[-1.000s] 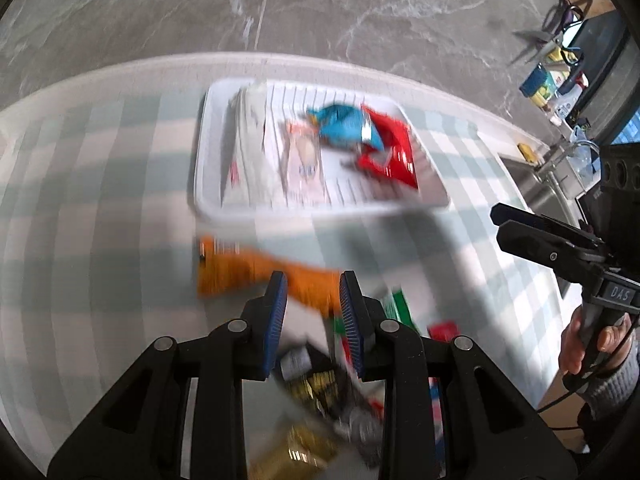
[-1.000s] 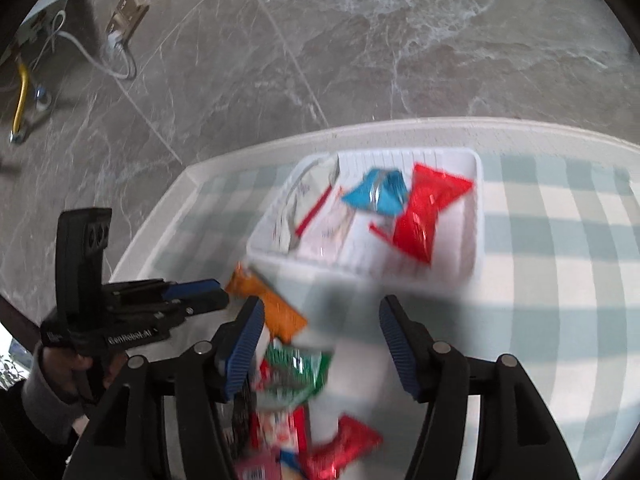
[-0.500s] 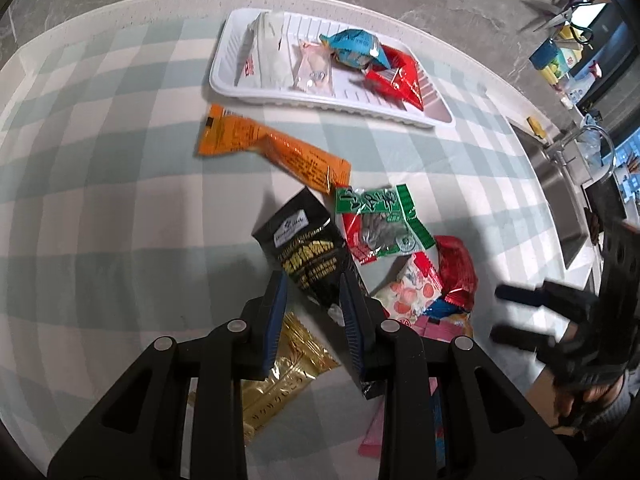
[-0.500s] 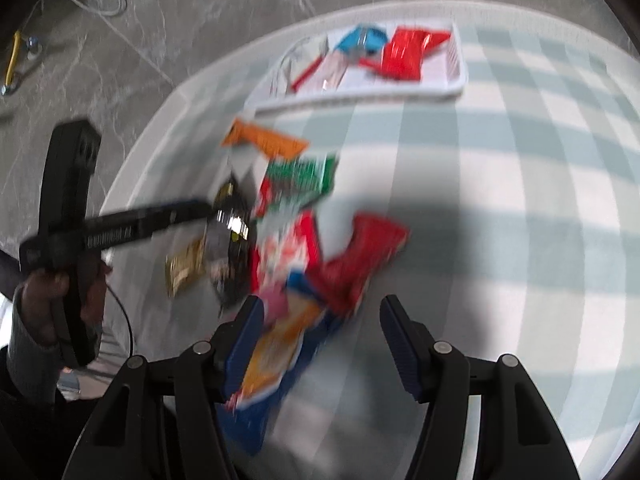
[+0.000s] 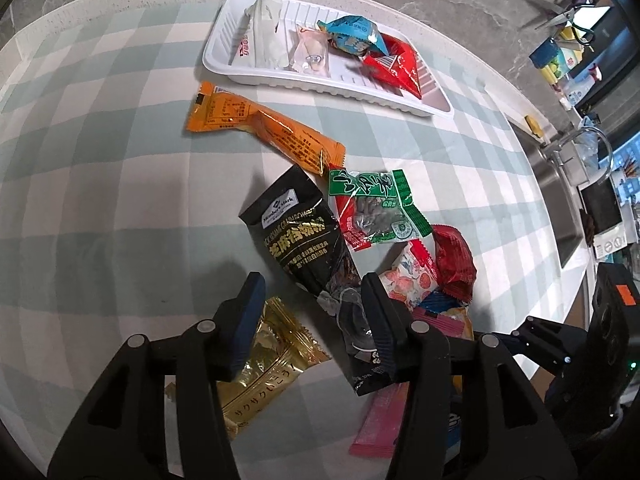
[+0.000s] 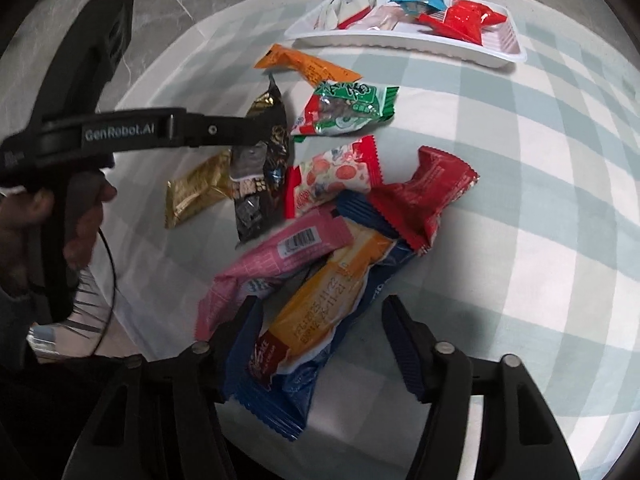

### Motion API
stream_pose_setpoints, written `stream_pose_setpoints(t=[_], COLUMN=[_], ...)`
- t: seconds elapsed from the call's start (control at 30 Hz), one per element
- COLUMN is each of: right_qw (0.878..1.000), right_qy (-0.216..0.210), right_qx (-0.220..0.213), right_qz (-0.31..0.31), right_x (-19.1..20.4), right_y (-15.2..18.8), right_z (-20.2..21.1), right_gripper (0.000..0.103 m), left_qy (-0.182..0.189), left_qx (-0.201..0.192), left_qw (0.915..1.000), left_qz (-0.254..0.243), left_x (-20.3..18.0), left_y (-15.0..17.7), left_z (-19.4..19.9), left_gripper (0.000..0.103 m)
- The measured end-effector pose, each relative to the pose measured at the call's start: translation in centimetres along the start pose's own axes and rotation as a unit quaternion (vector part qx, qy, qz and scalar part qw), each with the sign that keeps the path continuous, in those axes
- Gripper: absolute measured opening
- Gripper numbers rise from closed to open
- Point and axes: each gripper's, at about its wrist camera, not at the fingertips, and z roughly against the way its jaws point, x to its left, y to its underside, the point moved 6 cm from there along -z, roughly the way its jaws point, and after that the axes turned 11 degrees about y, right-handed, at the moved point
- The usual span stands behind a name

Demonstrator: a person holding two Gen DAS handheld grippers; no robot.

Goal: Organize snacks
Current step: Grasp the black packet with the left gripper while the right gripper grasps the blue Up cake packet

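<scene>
**Snack packets spread below both tongs**

While the left tongs (image 5: 310, 312) hang over the checked counter (image 5: 100, 208) with their jaws opening, the lower end of a black packet (image 5: 298, 236) lies between the pads, which do not press it. A white label on that packet reads "Member's Mark", with gold lettering below it that I cannot make out. A gold packet (image 5: 264, 364) with printed gold characters lies just beside the black one, partly under the left finger. An orange packet (image 5: 264, 128) covered in small print lies between the black packet and the white tray (image 5: 400, 100). The tray sits at the far edge and holds a white packet (image 5: 262, 36), a pale pink one (image 5: 310, 50), a blue one (image 5: 354, 34) and a red one (image 5: 394, 66). A green and red packet (image 5: 376, 210) touches the black packet's side.

The right tongs (image 6: 320, 340) are closing, jaws apart, over a blue packet (image 6: 304, 364) with an orange panel of printed digits; the pads do not grip it. A pink packet (image 6: 280, 256) with a barcode leans on it. A red packet (image 6: 424, 196) and a strawberry-print packet (image 6: 332, 180) lie just beyond. The side of the left tongs' body reads "GenRobot.AI"
</scene>
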Motion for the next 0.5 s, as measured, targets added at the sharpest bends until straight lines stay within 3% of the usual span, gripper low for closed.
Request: stream_pose_setpoints(t=[0.2, 0.5], right_qw=[0.999, 0.998], right_qy=[0.048, 0.062], right_qx=[0.001, -0.005], right_qz=[0.021, 0.032], right_x=[-1.5, -2.1], right_y=[0.5, 1.3], right_z=[0.0, 0.0], right_gripper=[0.036, 0.035], left_qy=[0.001, 0.004], left_qx=[0.003, 0.013], left_qw=[1.0, 0.9999], left_qz=[0.002, 0.002], left_x=[0.2, -0.3], left_y=[0.0, 0.1], left_z=[-0.4, -1.8], left_gripper=[0.048, 0.048])
